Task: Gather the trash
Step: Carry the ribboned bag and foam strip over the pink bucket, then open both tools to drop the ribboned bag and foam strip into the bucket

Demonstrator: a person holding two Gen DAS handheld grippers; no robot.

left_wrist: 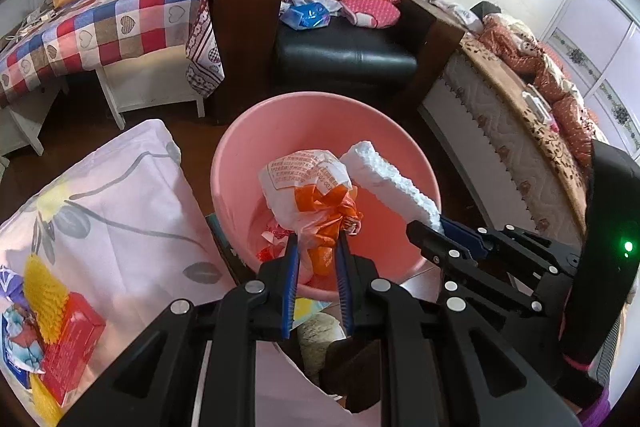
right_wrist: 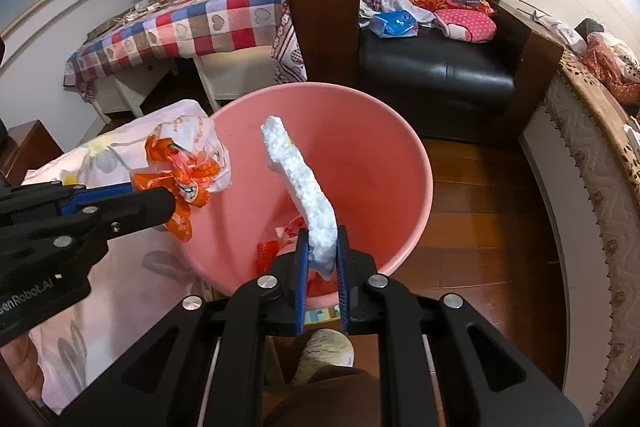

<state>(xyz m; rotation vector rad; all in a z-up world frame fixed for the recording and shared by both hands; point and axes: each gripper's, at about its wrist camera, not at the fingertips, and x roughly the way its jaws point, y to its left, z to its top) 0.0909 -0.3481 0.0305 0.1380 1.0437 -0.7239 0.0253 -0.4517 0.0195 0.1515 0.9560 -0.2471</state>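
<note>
While poised over the pink bin (left_wrist: 240, 163), left gripper (left_wrist: 318, 251) pinching a crumpled orange-and-white plastic bag (left_wrist: 316, 187) by its knotted orange part, seen from the left wrist. Bag hanging above the bin's mouth, with red scraps (left_wrist: 272, 243) already at the bottom. To the right, right gripper (left_wrist: 434, 227) clamped on the near end of a white foam slab (left_wrist: 388, 179), its far end reaching over the bin. Floral pillow (left_wrist: 112, 211) to the left, black armchair (left_wrist: 344, 55) far behind.

From the right wrist: foam slab (right_wrist: 300, 183) pressed between blue pads (right_wrist: 302, 267), standing up and bowed, over the bin (right_wrist: 380, 147). Left gripper (right_wrist: 172, 203) at left, with the bag (right_wrist: 188, 163) at the bin's left rim, not clearly over the opening from this angle.

Judged by look: bag very light, soft, slippery, likely to cling or drift on release; best held at the bunched knot, as now. Foam light, stiff but crumbly, apt to shed beads or snap if squeezed hard; a hold across its flat faces near one end seems adequate.
</note>
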